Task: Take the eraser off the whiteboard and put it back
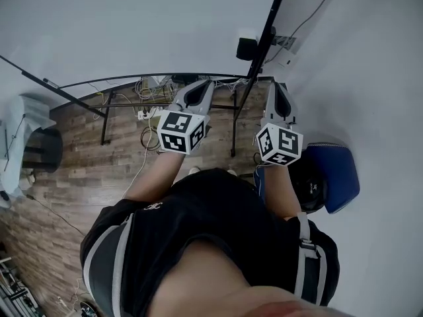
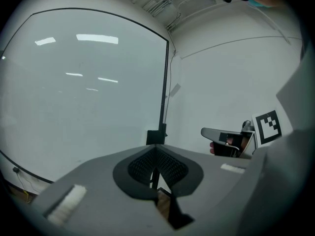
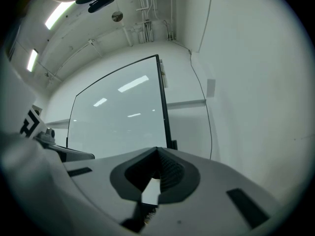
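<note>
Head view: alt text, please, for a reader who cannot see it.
Seen from above, a person in a black top holds the left gripper and right gripper, each with a marker cube, out toward a whiteboard on a black stand. Beneath it, cables trail over the wood floor.

Whiteboard [image 1: 132,25] runs off the head view's top and left edges. Small black block [image 2: 156,137] on its frame: can't tell if it's the eraser. Blue item [image 1: 334,170] partly behind right forearm [image 1: 281,197], chair or bag unclear.
</note>
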`<state>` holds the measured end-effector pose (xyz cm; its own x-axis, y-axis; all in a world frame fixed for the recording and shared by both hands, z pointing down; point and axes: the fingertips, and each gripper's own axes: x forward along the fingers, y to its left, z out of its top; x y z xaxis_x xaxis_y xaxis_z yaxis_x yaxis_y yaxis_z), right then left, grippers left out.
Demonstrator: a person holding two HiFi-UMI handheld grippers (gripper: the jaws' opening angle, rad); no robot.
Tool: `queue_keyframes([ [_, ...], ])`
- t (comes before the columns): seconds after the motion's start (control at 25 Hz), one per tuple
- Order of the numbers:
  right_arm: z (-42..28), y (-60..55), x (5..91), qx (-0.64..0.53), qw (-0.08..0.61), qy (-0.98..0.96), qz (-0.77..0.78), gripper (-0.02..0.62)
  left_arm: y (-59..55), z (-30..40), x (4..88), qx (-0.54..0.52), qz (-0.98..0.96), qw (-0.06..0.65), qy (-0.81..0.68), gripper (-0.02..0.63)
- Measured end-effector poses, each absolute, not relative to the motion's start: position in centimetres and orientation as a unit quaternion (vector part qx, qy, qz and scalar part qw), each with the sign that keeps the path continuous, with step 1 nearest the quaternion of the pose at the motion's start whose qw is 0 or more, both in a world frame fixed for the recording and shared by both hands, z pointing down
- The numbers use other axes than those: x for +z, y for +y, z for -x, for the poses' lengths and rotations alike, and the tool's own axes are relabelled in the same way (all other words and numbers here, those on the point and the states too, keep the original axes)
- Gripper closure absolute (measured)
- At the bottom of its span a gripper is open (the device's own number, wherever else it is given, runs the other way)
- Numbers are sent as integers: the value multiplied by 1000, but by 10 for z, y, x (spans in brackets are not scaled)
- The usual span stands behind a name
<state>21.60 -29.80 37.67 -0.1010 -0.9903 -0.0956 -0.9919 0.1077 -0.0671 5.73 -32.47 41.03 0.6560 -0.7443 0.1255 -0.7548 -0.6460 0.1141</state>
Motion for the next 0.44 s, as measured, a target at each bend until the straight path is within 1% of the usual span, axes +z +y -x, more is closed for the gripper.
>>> queue_keyframes([
  [0.44, -207, -305, 376, 3, 62, 753, 655, 589, -325, -51, 409, 30, -905, 81, -415, 597],
])
